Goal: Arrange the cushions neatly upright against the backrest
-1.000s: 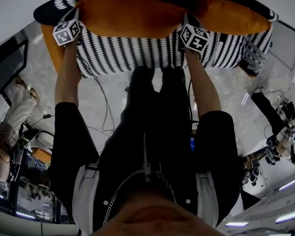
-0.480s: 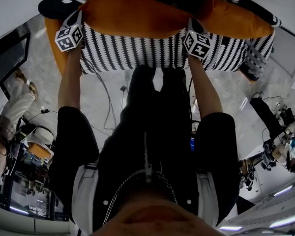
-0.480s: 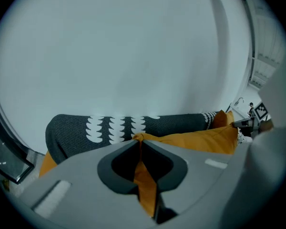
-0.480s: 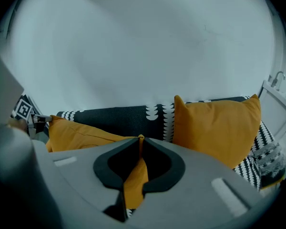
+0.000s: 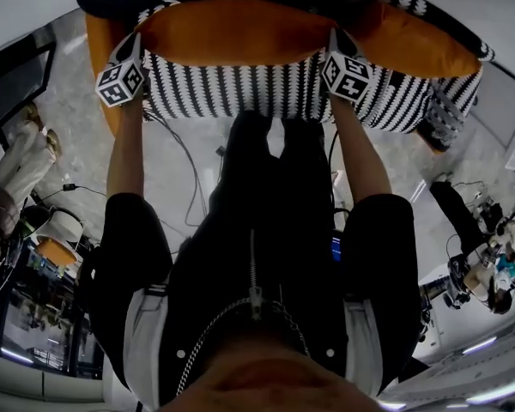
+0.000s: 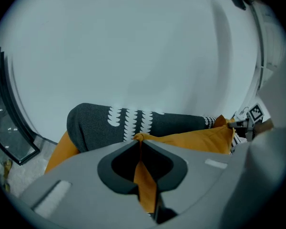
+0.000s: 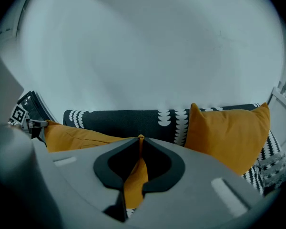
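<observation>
A long orange cushion lies across the black-and-white patterned sofa seat. My left gripper is shut on the cushion's left corner, and orange fabric is pinched between its tips. My right gripper is shut on the cushion's right corner; its jaws have just been closing with the fabric between them. The dark backrest with white scallops rises behind the cushion. A second orange cushion stands upright against the backrest at the right.
A white wall stands right behind the sofa. Cables trail over the grey floor in front of it. A person is at the far left, and equipment clutters the floor at the right.
My left gripper has pulled the cushion's left corner a little up and towards me. The right gripper has stayed at its corner.
</observation>
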Demonstrator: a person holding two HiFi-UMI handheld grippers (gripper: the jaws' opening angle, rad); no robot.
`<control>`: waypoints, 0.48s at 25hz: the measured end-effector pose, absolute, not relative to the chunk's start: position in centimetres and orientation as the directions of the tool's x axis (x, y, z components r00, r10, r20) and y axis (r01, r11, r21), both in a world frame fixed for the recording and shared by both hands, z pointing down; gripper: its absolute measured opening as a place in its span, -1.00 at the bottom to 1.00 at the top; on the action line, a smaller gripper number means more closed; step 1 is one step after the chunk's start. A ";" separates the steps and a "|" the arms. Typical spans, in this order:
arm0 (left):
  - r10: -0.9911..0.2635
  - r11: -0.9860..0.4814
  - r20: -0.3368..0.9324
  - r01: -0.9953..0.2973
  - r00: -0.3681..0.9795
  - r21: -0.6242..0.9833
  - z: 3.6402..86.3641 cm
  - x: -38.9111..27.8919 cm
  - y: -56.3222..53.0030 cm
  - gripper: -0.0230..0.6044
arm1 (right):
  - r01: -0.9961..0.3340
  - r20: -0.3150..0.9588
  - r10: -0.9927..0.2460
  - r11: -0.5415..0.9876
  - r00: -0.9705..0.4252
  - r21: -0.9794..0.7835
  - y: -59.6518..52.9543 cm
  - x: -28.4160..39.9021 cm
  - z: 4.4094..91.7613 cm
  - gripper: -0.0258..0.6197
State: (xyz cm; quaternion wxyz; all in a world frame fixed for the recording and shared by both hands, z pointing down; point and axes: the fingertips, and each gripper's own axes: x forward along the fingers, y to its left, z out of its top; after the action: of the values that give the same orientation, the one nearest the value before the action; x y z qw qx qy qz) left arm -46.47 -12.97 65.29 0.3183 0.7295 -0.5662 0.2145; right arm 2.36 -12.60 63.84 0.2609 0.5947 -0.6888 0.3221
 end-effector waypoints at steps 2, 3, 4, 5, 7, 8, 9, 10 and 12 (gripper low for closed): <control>-0.697 -0.131 0.670 -0.964 0.256 0.232 65.2 -47.2 -12.9 -0.84 | -0.985 0.738 -0.652 0.112 -0.174 -0.133 -13.6 1.7 63.6 -0.83; -0.701 -0.119 0.669 -0.965 0.248 0.233 65.0 -47.6 -12.9 -0.84 | -0.983 0.736 -0.651 0.127 -0.185 -0.134 -14.1 1.3 63.6 -0.83; -0.703 -0.111 0.670 -0.967 0.239 0.229 65.0 -48.1 -12.9 -0.84 | -0.981 0.735 -0.649 0.142 -0.196 -0.135 -14.6 0.8 63.5 -0.83; -0.703 -0.105 0.672 -0.969 0.232 0.224 64.9 -48.6 -13.0 -0.84 | -0.978 0.734 -0.647 0.156 -0.205 -0.135 -15.0 0.3 63.5 -0.83; -0.703 -0.099 0.676 -0.972 0.220 0.213 65.1 -49.6 -13.6 -0.84 | -0.975 0.733 -0.644 0.181 -0.219 -0.132 -16.0 -0.7 63.7 -0.82; -0.703 -0.097 0.677 -0.973 0.215 0.208 65.1 -50.1 -14.1 -0.84 | -0.973 0.732 -0.643 0.190 -0.224 -0.131 -16.6 -1.2 63.7 -0.83; -0.704 -0.096 0.678 -0.974 0.210 0.203 65.1 -50.5 -14.6 -0.84 | -0.972 0.730 -0.644 0.197 -0.229 -0.130 -17.1 -1.6 63.7 -0.83; -0.706 -0.095 0.678 -0.976 0.207 0.198 65.1 -50.9 -15.1 -0.84 | -0.970 0.729 -0.644 0.204 -0.233 -0.130 -17.6 -2.1 63.8 -0.82; -0.707 -0.098 0.678 -0.977 0.202 0.189 65.1 -51.7 -15.9 -0.84 | -0.969 0.728 -0.642 0.207 -0.239 -0.135 -18.3 -3.0 63.8 -0.83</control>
State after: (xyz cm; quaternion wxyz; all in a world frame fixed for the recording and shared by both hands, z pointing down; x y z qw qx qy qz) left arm -51.71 -15.93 65.07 0.3136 0.7090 -0.5937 0.2154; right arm -2.98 -18.28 63.82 0.2722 0.5537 -0.7275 0.3000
